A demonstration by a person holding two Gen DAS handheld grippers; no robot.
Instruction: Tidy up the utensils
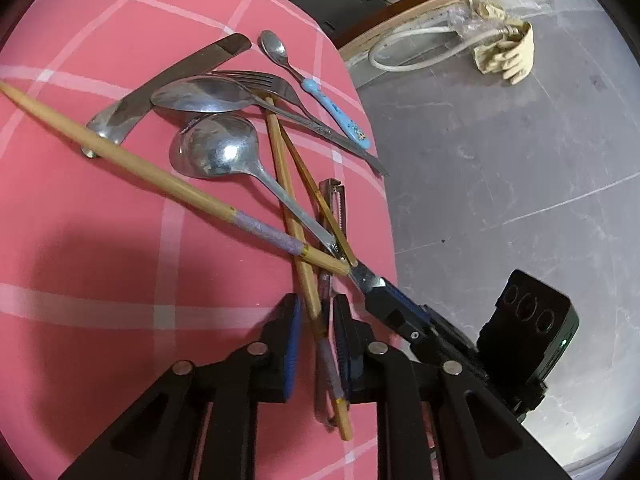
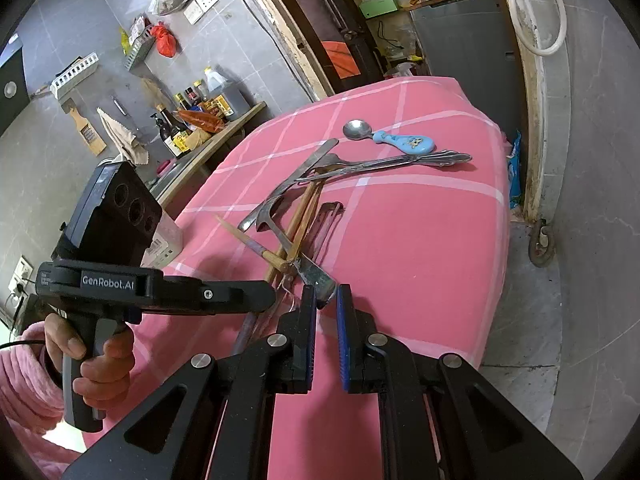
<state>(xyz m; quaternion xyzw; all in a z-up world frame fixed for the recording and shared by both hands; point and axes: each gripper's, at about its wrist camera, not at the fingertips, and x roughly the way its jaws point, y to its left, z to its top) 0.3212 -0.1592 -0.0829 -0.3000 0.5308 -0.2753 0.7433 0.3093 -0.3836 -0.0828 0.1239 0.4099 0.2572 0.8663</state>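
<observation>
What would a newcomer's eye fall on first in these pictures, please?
A tangled heap of utensils on the pink checked cloth: spoons, a fork, chopsticks. The left tool is shut on a chopstick at the heap's near end, and the right tool pinches a ladle handle. A blue-handled spoon lies at the far side.

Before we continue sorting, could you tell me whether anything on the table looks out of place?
Yes: the utensils lie in a crossed heap on the pink tablecloth; a chopstick lies across the ladle handle, and one chopstick end sticks out past the table edge.
</observation>
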